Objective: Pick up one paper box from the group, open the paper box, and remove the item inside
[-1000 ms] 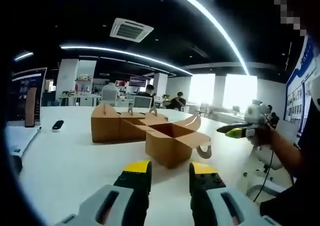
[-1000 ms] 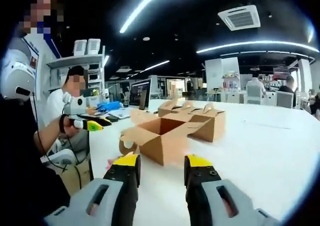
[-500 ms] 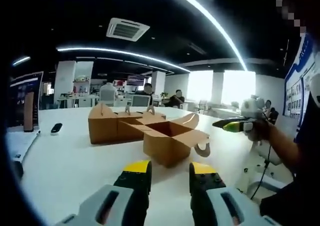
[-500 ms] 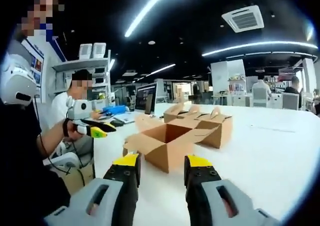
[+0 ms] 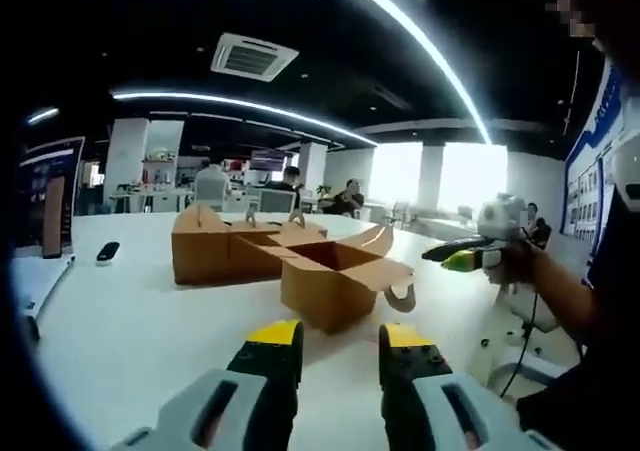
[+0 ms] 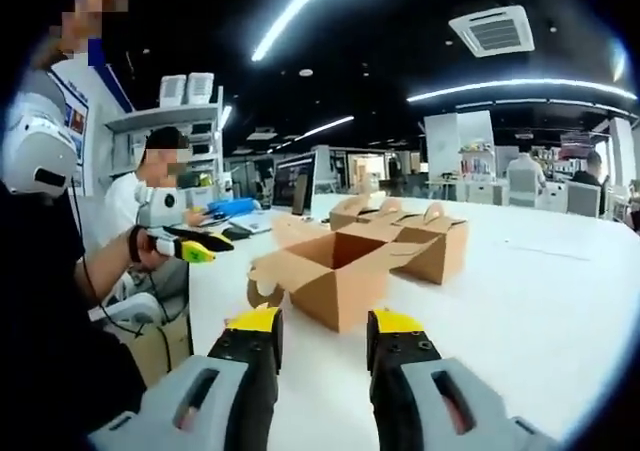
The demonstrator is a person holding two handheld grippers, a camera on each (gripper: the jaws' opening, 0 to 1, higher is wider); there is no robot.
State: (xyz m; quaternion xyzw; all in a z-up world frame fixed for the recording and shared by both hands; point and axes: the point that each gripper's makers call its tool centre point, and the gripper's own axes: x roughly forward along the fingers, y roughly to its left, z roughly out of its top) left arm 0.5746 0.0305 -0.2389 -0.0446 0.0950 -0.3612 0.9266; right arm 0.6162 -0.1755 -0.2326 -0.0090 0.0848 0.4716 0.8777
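Near the desk edge, an open paper box stands with flaps spread, its inside hidden from both views; closed boxes sit touching behind it. Left gripper and right gripper hover before it, fingers narrowly parted, holding nothing. Compared with a second ago, little has changed.

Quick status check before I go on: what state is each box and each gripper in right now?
Nearest paper box: on the white table, top flaps open; contents not visible.
Boxes behind it: on the table; the left one closed with handle up, the rest hard to tell.
Left gripper: open, empty, short of the open box.
Right gripper: open, empty, short of the open box.
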